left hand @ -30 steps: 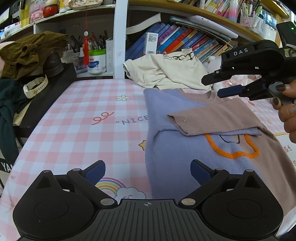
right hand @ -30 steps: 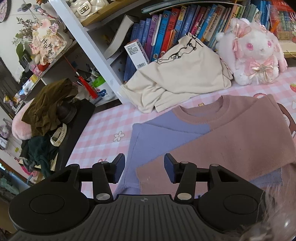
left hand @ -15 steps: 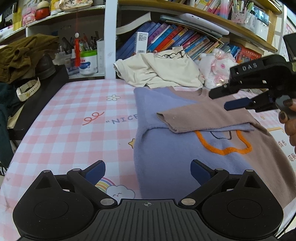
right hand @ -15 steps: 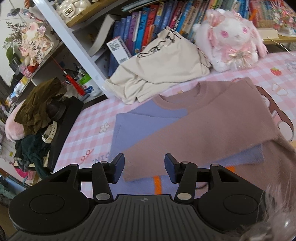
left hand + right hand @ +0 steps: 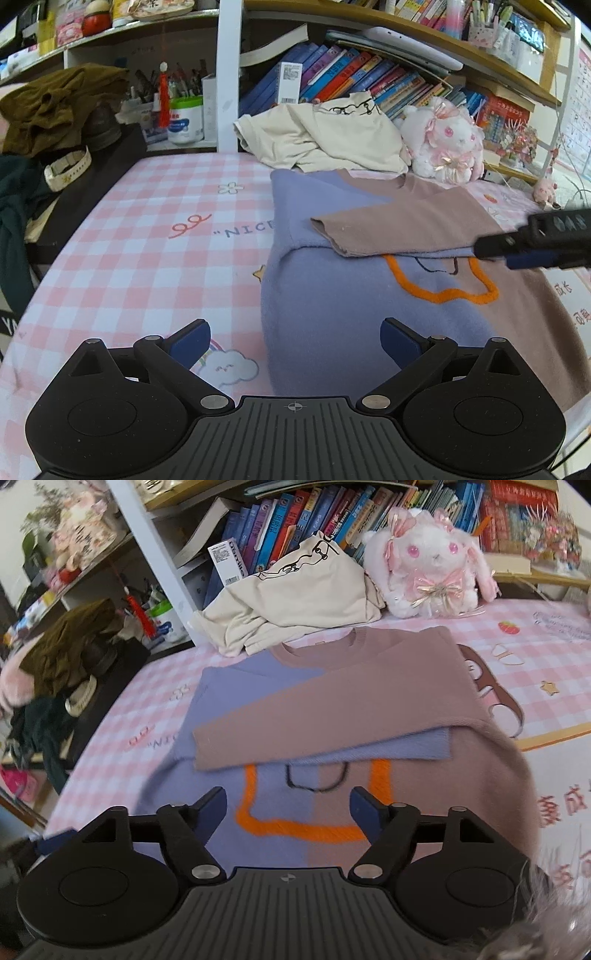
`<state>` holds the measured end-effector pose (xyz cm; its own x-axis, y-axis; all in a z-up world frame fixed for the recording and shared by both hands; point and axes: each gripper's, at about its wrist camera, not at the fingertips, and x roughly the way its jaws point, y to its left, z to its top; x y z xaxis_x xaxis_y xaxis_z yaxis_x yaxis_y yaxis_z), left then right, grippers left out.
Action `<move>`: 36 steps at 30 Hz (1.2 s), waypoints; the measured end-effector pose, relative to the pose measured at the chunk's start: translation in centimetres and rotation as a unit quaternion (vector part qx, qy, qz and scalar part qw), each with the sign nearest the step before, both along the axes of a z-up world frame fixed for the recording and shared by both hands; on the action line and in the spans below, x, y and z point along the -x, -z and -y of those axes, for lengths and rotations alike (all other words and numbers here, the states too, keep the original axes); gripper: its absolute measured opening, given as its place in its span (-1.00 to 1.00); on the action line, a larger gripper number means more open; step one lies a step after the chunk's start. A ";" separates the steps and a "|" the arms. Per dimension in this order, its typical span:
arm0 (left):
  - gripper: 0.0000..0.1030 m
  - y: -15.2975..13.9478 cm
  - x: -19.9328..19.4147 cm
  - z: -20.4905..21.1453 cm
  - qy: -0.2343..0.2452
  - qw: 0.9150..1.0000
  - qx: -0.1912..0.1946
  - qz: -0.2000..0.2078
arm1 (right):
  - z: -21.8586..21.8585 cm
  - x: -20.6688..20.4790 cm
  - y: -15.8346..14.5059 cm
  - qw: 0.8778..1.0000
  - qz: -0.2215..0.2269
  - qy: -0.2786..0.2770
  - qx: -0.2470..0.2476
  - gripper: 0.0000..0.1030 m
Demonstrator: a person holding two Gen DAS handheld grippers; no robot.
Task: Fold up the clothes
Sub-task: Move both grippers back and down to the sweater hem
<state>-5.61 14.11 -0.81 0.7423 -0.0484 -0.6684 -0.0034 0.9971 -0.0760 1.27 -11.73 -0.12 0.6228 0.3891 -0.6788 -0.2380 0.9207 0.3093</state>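
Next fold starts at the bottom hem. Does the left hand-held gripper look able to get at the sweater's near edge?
Probably yes: the left hand-held gripper is open just before the sweater, whose near edge lies bare between its fingers.

light: bright, even, soft shadows
distortion: strong fisheye bending at the edges
blur: right gripper (image 5: pixel 532 247) smeared; right wrist view slightly soft

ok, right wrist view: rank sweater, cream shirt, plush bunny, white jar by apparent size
1. sweater
2. cream shirt
3. plush bunny
4. white jar, partly hidden

The sweater lies nearest the camera, which inflates its size.
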 end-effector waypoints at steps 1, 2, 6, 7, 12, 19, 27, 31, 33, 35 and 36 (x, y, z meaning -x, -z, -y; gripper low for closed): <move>0.94 0.0 0.0 0.1 -0.005 1.000 0.001 -0.002 | 0.4 0.5 0.1 1.000 0.002 -0.001 0.005 0.47; 0.94 0.0 0.1 0.2 -0.012 1.000 0.003 -0.005 | 0.9 1.0 0.3 1.000 0.003 -0.002 0.009 0.48; 0.94 0.0 0.4 0.6 -0.040 0.999 0.017 -0.018 | 3.3 2.8 1.0 1.000 -0.012 0.017 0.010 0.53; 0.94 0.0 0.5 0.7 -0.048 0.998 0.019 -0.022 | 4.1 3.2 1.3 0.999 -0.022 0.023 0.006 0.54; 0.94 -0.1 1.1 2.0 -0.074 0.997 0.018 -0.033 | 7.4 4.7 1.8 0.997 -0.048 0.054 0.001 0.58; 0.94 -0.1 2.5 4.5 -0.078 0.996 -0.002 -0.046 | 11.6 6.8 2.1 0.994 -0.056 0.096 0.000 0.67; 0.99 -0.4 5.5 7.2 -0.081 0.996 -0.016 -0.040 | 14.2 10.3 2.9 0.993 -0.054 0.099 0.022 0.66; 0.99 -0.5 6.6 8.1 -0.077 0.996 -0.016 -0.039 | 15.0 11.7 3.1 0.994 -0.049 0.088 0.035 0.62; 0.99 -0.4 7.0 8.1 -0.087 0.995 -0.020 -0.044 | 15.5 12.1 3.1 0.994 -0.050 0.088 0.032 0.62; 0.99 -0.4 7.4 8.0 -0.097 0.994 -0.024 -0.049 | 16.0 12.5 3.1 0.994 -0.050 0.088 0.029 0.62; 0.99 -0.3 7.6 8.0 -0.101 0.993 -0.026 -0.051 | 16.2 12.6 3.1 0.995 -0.049 0.088 0.028 0.62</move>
<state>-13.23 6.14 -0.48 0.6610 0.1323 -0.7386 -0.2096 0.9777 -0.0124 -11.36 -27.92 -3.26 0.6083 0.2401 -0.7565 -0.0428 0.9617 0.2708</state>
